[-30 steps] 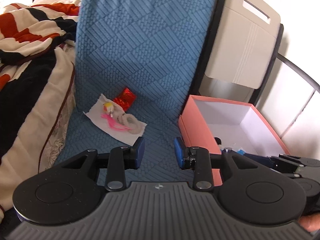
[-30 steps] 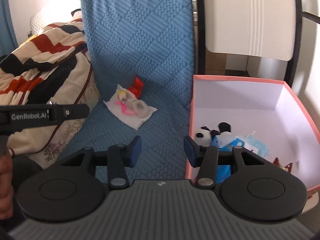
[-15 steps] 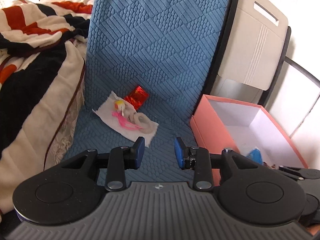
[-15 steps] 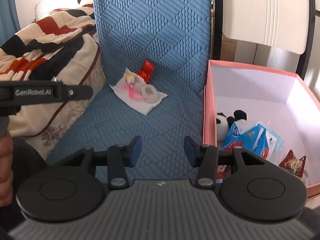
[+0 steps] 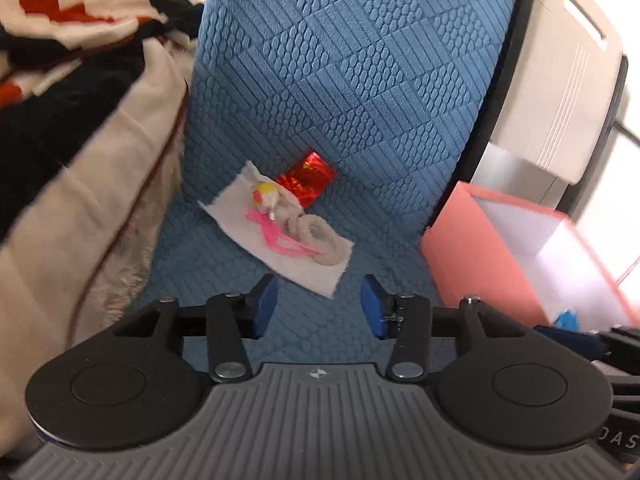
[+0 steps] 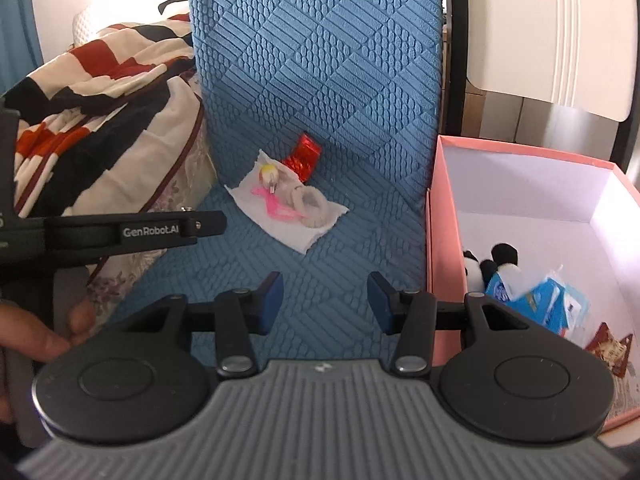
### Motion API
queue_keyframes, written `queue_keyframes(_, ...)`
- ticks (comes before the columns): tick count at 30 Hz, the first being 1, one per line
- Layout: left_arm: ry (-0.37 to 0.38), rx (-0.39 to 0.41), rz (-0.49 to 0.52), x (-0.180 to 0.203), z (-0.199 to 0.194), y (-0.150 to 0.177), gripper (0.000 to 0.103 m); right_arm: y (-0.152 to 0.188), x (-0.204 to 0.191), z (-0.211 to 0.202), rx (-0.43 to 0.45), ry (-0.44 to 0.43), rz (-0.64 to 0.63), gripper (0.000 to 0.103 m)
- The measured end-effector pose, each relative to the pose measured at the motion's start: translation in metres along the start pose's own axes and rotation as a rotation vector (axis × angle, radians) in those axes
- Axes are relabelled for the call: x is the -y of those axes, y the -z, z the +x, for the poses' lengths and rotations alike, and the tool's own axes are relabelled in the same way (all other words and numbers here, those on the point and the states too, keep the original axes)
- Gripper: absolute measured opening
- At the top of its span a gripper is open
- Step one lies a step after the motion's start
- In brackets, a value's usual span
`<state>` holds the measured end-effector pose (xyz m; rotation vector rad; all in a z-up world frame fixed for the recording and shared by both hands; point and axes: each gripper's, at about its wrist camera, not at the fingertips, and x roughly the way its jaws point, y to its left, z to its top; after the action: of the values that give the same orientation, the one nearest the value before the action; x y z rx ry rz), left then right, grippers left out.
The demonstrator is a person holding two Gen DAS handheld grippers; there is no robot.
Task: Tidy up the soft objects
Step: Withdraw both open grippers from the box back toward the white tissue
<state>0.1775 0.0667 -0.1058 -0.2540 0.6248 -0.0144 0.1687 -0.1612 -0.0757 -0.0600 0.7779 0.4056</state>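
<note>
Above the blue mat [image 5: 320,328], both grippers' jaws, empty, have spread wider.

We see the pink box [image 5: 484,256] cut off at the right edge; blanket [image 5: 60,120] motion-blurred; the panda [image 6: 486,266] half hidden behind blue packets [image 6: 536,300].

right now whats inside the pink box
In the pink box: a panda plush, blue-and-white packets and a small red-brown wrapper. The right gripper's body covers the box's near corner, so anything there is hidden.
</note>
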Motion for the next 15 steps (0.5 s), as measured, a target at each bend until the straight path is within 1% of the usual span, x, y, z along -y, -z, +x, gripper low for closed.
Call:
queue_keyframes(2,0.042,-0.009,-0.047,-0.005,0.005,-0.003,0.053,-0.005,0.003,0.007,0.002,-0.002,0.012,0.049)
queue_keyframes(3,0.045,-0.011,-0.062,-0.006,0.008,-0.005,0.055,-0.007,0.004,0.010,0.003,0.001,0.014,0.049)
queue_keyframes(8,0.009,-0.037,-0.095,-0.011,0.027,-0.015,0.056,-0.017,0.009,0.032,-0.007,0.003,0.018,0.049)
queue_keyframes(15,-0.002,-0.075,-0.138,-0.016,0.058,-0.034,0.056,-0.030,0.008,0.061,-0.024,0.002,-0.018,0.049)
